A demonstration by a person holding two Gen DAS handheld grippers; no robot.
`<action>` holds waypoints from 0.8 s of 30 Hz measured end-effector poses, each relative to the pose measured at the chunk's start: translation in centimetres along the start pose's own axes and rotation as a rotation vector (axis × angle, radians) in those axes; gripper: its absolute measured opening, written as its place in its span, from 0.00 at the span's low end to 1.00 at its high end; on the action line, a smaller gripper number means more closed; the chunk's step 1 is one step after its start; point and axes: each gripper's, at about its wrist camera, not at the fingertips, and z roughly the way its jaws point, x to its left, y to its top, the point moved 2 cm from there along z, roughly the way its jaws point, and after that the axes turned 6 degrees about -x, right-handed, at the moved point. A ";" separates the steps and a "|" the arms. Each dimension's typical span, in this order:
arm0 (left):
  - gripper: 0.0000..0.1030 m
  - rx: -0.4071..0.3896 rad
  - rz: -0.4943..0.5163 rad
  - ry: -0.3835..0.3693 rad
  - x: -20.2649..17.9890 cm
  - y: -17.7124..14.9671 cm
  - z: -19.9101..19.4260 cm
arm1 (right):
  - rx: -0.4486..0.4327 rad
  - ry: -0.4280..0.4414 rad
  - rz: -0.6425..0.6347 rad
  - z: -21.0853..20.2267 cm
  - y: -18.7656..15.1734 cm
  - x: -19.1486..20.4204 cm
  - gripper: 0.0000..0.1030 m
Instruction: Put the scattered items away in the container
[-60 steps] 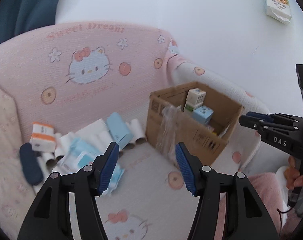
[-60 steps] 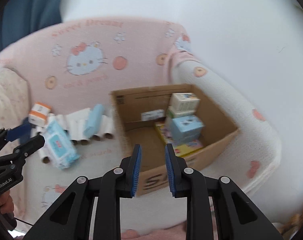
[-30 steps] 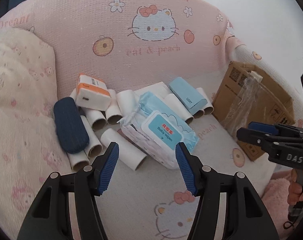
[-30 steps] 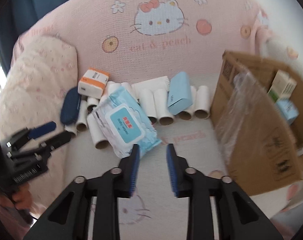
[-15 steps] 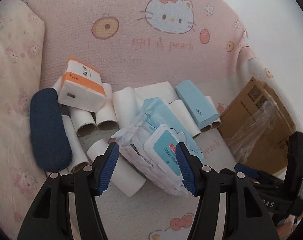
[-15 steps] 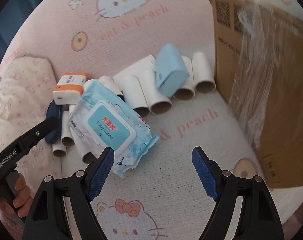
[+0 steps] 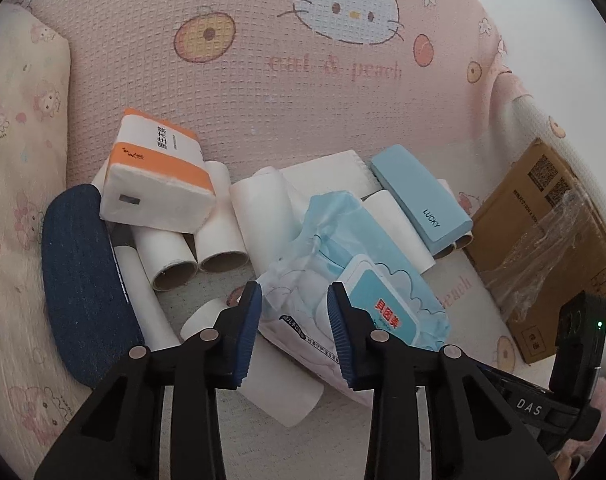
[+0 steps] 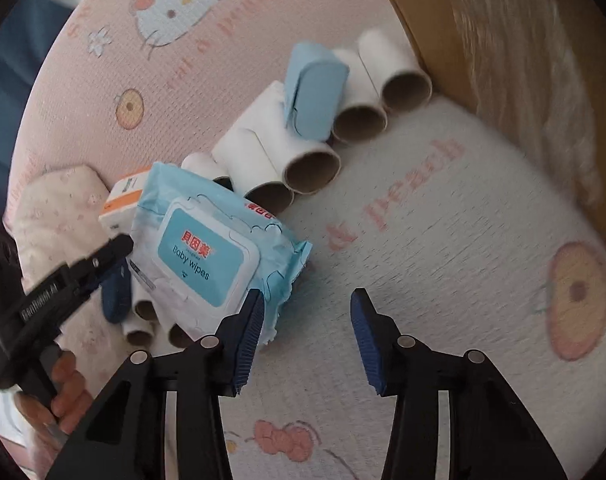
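A light blue baby wipes pack (image 7: pixel 383 280) (image 8: pixel 207 248) lies on several white cardboard tubes (image 7: pixel 219 240) (image 8: pixel 303 156). My left gripper (image 7: pixel 295 320) is closing on the pack's crinkled near end, which fills the gap between the pads. My right gripper (image 8: pixel 307 320) hovers low over the bedding just right of the pack; its jaws are closing with nothing between them, and its left finger is at the pack's corner. The cardboard box (image 7: pixel 543 220) (image 8: pixel 443 8) stands at the right, a clear plastic flap hanging over its side.
A light blue "LUCKY" case (image 7: pixel 419 196) (image 8: pixel 315 88) rests on the tubes near the box. An orange-and-white tissue pack (image 7: pixel 155 176) and a dark blue case (image 7: pixel 83 292) lie at the left. A pink cushioned wall (image 7: pixel 303 80) backs everything; a pillow (image 7: pixel 15 160) is at the left.
Both grippers came down closer to the pile. The left jaws narrowed around the wipes pack's end. The right jaws opened wide, then narrowed, and the right wrist rolled.
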 end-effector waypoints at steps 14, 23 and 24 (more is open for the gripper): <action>0.28 0.103 0.046 -0.021 -0.6 0.5 1.6 | -0.012 0.066 -0.031 0.7 1.0 0.8 0.33; 0.20 0.229 0.055 -0.220 -5.3 -3.4 1.3 | -0.012 0.132 0.088 -1.7 2.8 -2.1 0.32; 0.20 0.239 0.062 -0.237 -6.3 -4.0 1.3 | -0.011 0.141 0.094 -2.0 2.7 -2.2 0.32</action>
